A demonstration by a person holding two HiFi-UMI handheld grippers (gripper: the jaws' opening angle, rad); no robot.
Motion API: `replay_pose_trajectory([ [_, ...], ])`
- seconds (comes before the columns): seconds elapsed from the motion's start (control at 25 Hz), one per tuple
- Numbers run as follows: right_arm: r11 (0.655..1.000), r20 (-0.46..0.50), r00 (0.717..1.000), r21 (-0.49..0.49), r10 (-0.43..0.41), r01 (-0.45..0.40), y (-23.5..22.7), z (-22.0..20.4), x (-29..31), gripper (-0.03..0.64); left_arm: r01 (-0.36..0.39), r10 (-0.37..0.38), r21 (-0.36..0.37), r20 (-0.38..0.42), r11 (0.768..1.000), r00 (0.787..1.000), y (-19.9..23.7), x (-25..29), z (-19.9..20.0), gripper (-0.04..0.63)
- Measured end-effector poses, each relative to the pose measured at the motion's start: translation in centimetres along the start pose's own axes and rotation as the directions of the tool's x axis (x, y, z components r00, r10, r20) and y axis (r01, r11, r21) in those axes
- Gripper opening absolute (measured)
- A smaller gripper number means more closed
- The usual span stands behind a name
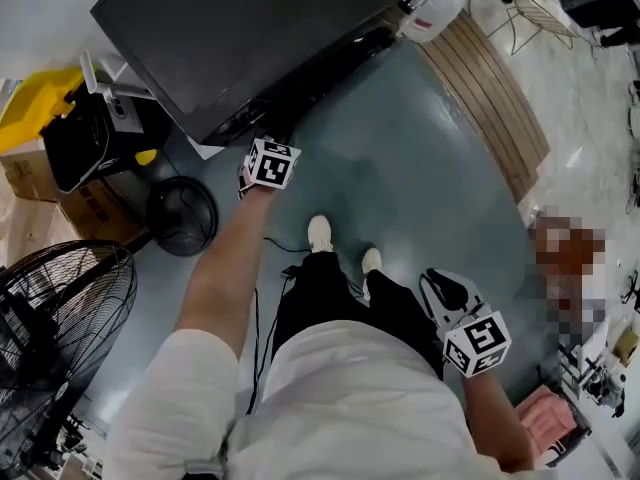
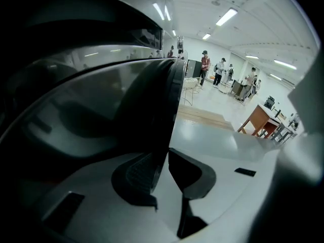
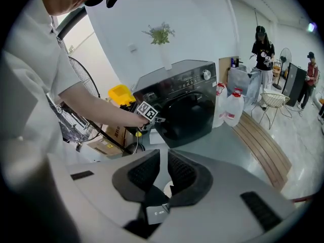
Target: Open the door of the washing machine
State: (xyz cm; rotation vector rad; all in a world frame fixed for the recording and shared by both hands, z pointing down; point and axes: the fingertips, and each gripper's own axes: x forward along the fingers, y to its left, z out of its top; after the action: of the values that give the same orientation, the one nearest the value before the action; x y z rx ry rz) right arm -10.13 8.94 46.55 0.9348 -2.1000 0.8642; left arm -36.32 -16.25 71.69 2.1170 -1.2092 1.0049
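Two tools | left hand-held gripper [image 2: 162,160] grips washing machine door [image 2: 161,105] rim | right hand-held gripper [image 3: 163,167] parted, empty

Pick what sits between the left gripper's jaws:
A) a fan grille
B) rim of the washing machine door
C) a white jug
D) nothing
B: in the left gripper view the dark rim of the washing machine door runs down between the pads of the left gripper, and both pads sit against it.
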Motion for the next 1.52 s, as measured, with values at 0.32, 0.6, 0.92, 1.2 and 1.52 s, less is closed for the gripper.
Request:
replay_pose_trajectory([
  [0.32,0.999,0.023,0.999,-0.004,0.047,-0.047,-2.1,-1.1,-0.3,0.052,-0.056,0.054,-0.055,-0.032,0.997,0.998,-0.4,-0.1,0.0,0.089],
  [0.6,0.996,0.01,0.996,-0.024,0.088,-0.088,-6.0,-2.9,-1.1,0.051,-0.108,0.106,-0.091,-0.031,0.99,0.994,-0.3,-0.2,-0.2,0.091],
  [0.92,0.993,0.002,0.994,-0.037,0.109,-0.109,-9.2,-3.8,-2.7,0.046,-0.094,0.09,-0.126,-0.034,0.988,0.995,-5.3,-0.3,-1.3,0.086],
  [1.2,0.99,0.019,0.99,-0.035,0.14,-0.139,-9.9,-4.7,-3.4,0.041,-0.09,0.081,-0.155,-0.066,0.984,0.995,-10.6,0.0,-1.8,0.079],
  [1.52,0.989,0.04,0.988,-0.02,0.148,-0.148,-12.4,-5.6,-4.8,0.04,-0.101,0.084,-0.211,-0.087,0.972,0.993,-16.4,0.9,-1.7,0.077],
])
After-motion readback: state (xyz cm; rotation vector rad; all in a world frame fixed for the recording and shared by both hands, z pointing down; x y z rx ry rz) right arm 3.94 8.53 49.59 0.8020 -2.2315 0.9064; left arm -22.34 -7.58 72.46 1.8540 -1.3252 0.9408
